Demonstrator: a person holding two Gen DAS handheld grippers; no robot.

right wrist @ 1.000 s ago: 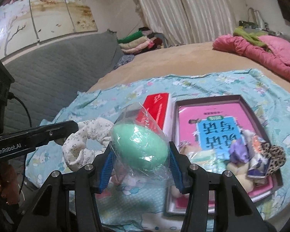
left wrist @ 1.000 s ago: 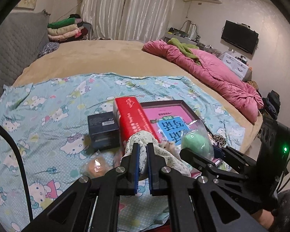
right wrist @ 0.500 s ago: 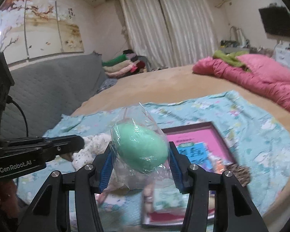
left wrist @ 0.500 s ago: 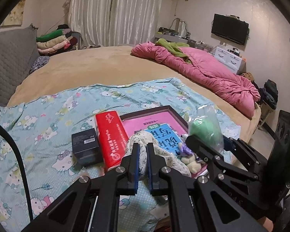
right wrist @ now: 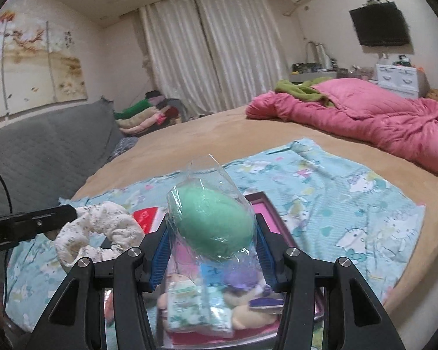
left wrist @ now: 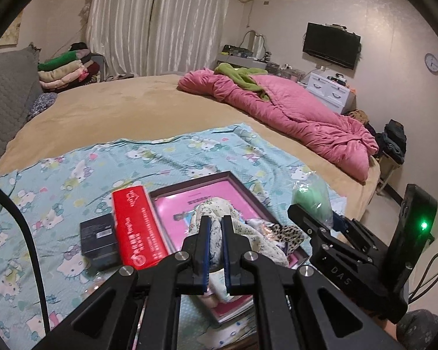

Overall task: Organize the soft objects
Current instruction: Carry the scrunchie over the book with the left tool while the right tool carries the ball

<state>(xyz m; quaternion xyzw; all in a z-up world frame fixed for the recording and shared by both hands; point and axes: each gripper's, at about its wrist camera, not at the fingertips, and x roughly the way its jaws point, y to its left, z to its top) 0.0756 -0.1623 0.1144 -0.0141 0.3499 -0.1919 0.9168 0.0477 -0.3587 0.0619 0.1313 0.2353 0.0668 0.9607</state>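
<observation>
My left gripper (left wrist: 214, 227) is shut on a cream floral scrunchie (left wrist: 216, 207) and holds it above the pink-lined tray (left wrist: 189, 186). The scrunchie also shows in the right wrist view (right wrist: 102, 227), hanging from the left gripper's finger. My right gripper (right wrist: 211, 239) is shut on a green egg-shaped sponge in a clear plastic bag (right wrist: 213, 221), held above the tray (right wrist: 262, 201). The bagged sponge shows in the left wrist view (left wrist: 311, 198) too. Several soft items lie in the tray: a leopard scrunchie (left wrist: 283, 232), a purple one (right wrist: 242, 278), a small plush (right wrist: 242, 315).
A red box (left wrist: 137, 227) and a black box (left wrist: 97, 236) lie left of the tray on the Hello Kitty sheet (left wrist: 73, 180). A pink quilt (left wrist: 292, 116) lies at the far right of the bed. A grey sofa back (right wrist: 43, 145) stands at the left.
Both grippers have lifted and pulled back with their objects; the views now look higher across the bed. The scrunchie and bagged sponge remain gripped.
</observation>
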